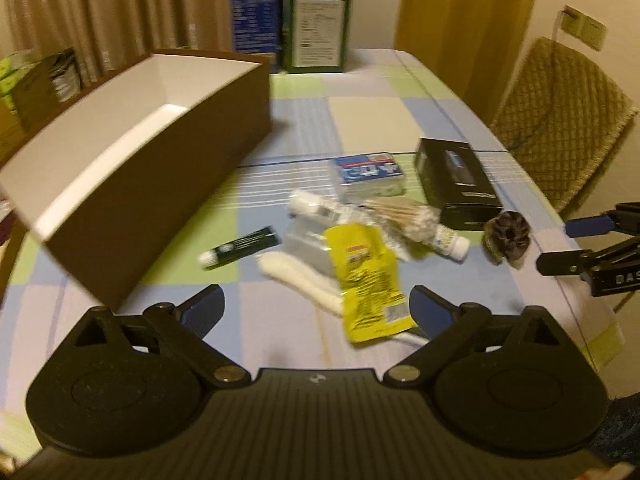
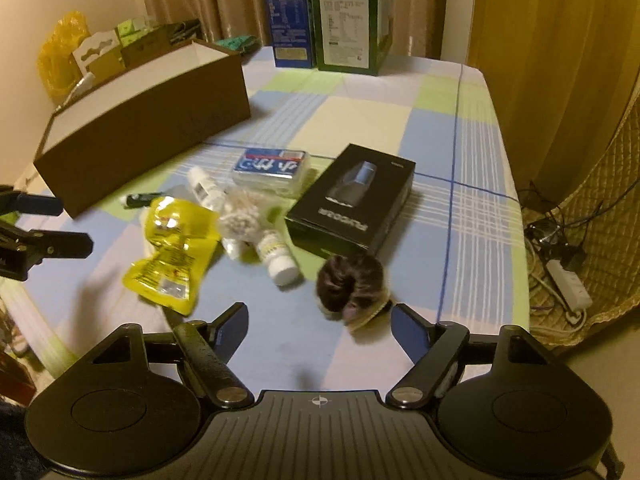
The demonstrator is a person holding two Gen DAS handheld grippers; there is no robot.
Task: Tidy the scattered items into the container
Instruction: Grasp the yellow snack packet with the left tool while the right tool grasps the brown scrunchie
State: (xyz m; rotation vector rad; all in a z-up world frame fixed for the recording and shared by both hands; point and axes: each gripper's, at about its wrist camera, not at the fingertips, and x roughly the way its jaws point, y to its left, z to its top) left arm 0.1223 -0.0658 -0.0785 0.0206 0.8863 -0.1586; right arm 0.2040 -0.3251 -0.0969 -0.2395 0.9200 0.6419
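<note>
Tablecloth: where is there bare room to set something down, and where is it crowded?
Free: the stretch between the brown box, the black box and the cartons at the back; also the strip right of the black box. Crowded: the cluster around the yellow pouch, white bottle and cotton swabs.

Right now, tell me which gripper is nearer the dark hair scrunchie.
Right. The right gripper hangs just short of the scrunchie, jaws open. The left gripper is over by the yellow pouch, further off.
</note>
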